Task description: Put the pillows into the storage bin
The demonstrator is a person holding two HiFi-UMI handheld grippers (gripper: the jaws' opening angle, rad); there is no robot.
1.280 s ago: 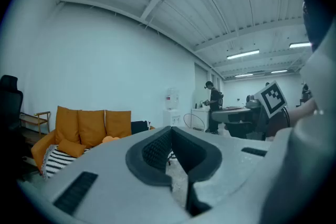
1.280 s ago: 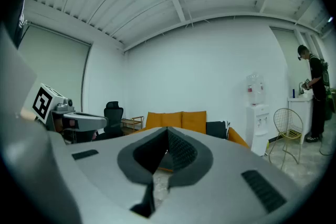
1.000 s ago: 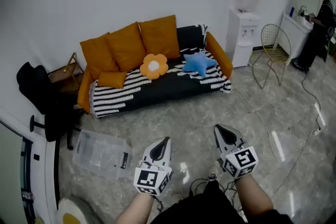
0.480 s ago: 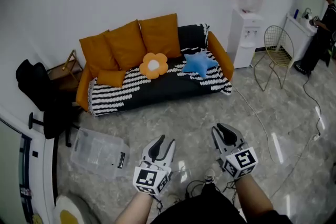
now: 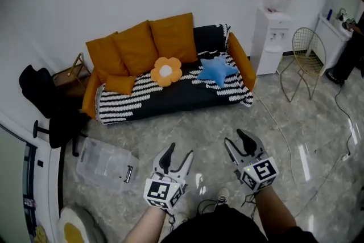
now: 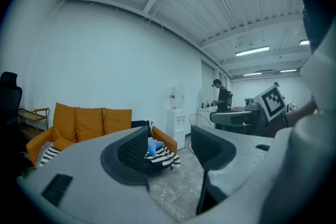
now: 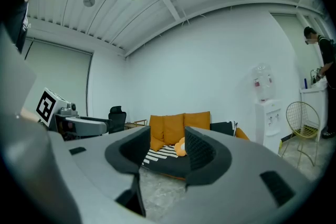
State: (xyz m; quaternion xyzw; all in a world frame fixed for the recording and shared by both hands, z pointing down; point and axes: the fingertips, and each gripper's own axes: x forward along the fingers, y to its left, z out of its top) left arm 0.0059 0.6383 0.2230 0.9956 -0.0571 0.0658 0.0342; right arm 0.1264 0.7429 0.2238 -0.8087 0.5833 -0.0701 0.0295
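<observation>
While both grippers are hanging over the floor (image 5: 187, 122) and pointing at the sofa (image 5: 170, 98), neither is holding anything. On the left gripper (image 5: 178, 152) the fingers have just been opening and are standing well apart, with only floor and sofa showing between them. On the right gripper (image 5: 235, 139) the fingers have also just been opening and are standing partly apart, a narrower gap than the left, nothing between them. All pillows are lying on the sofa, well apart from the grippers. The flower pillow (image 5: 166, 71) is sitting mid-seat and the star pillow (image 5: 216, 69) to its right. One small orange pillow (image 5: 120, 85) is lying at the left end, and three big orange cushions (image 5: 139, 47) are leaning on the backrest. The clear bin (image 5: 105, 163) is sitting on the floor left of the left gripper, near a black office chair (image 5: 48, 114). A water dispenser (image 5: 272, 37) and a wire chair (image 5: 309, 60) are standing right of the sofa. A person (image 5: 354, 48) is standing at the far right edge.
</observation>
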